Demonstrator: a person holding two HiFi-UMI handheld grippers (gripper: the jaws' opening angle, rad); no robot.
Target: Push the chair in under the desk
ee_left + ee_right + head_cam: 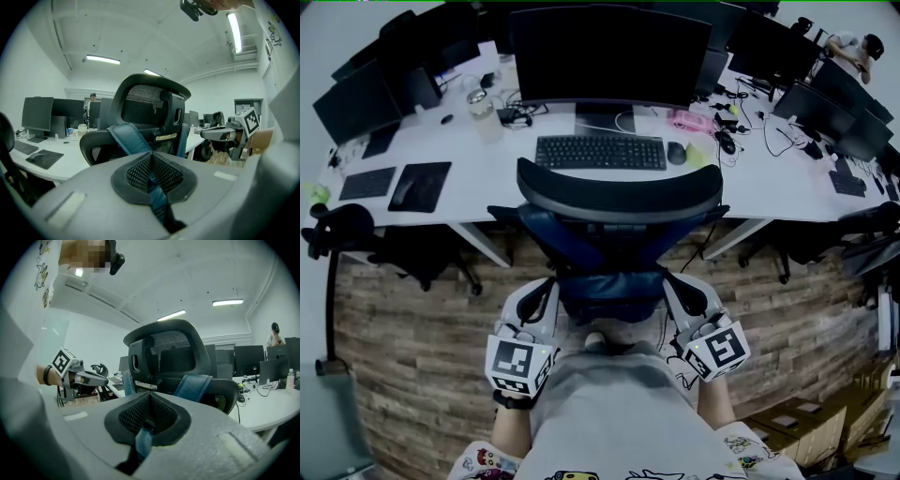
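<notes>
Office, wood-plank floor [422,347] | white table [487,173] across upper frame, with monitor [609,52], keyboard [600,152] | chair [619,202] at centre, facing table | left gripper [546,298] and right gripper [675,292] each clamped on chair's blue straps

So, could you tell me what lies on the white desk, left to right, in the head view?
Slim black keyboard → black rectangular mouse mat → wide black keyboard → small black oval mouse
</notes>
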